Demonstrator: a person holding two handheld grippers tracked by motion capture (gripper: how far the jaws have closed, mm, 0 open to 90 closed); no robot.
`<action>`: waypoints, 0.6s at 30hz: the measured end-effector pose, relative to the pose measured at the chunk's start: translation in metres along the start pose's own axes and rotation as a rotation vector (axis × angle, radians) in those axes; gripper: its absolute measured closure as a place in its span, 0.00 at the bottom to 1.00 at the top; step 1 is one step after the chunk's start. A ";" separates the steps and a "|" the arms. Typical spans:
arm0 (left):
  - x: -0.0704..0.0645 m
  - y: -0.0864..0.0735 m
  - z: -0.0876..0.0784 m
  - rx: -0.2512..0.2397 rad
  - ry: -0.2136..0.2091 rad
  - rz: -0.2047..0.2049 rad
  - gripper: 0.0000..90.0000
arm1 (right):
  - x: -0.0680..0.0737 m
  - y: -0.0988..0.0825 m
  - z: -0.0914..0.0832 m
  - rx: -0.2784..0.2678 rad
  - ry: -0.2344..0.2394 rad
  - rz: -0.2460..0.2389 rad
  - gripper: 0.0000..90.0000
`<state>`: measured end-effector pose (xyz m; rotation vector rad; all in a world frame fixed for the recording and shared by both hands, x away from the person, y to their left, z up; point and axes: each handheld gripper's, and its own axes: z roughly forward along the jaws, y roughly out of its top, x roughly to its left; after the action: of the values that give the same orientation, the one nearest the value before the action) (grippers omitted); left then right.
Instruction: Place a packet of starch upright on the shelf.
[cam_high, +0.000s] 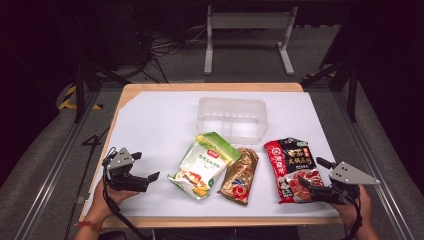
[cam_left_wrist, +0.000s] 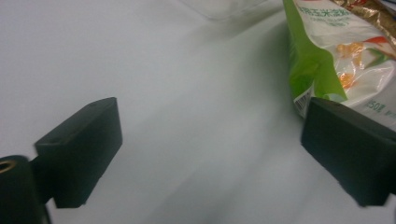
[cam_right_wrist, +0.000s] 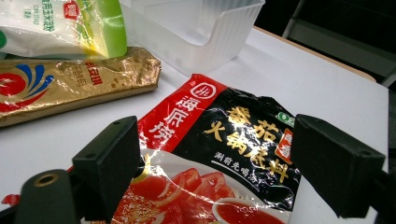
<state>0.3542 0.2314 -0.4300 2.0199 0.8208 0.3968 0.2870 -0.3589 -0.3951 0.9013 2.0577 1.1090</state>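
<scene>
Nothing packed yet: clear ribbed plastic bin (cam_high: 231, 119) empty at worktop (cam_high: 150, 120) centre, 3 pouches lie in front. Right tongs (cam_right_wrist: 233, 172) apart, straddling red-black glossy sauce pouch (cam_high: 294, 169). Left tongs (cam_left_wrist: 210, 154) apart, beside green-white corn pouch (cam_high: 202, 165); gold foil pouch (cam_high: 241, 176) untouched

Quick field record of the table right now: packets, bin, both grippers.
surface: white sheet on a wooden table
bin: clear tub, far centre, looks empty
green packet: lying flat, left of the others
gold packet: middle
red packet: right
left gripper: open, beside the green packet, nothing held
right gripper: open, jaws astride the red packet's near end, not gripping
</scene>
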 end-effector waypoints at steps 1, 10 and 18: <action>0.001 0.000 -0.001 -0.007 0.001 -0.002 0.09 | 0.000 0.000 0.000 0.002 0.002 0.001 0.18; 0.005 0.002 -0.011 -0.030 -0.058 -0.032 0.17 | 0.000 -0.002 0.003 0.015 0.023 0.005 0.19; 0.006 0.021 -0.004 -0.019 -0.160 -0.018 0.21 | 0.000 -0.002 0.005 0.022 0.028 0.002 0.19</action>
<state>0.3645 0.2303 -0.4104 1.9961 0.7331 0.2282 0.2904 -0.3575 -0.3993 0.9034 2.0959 1.1072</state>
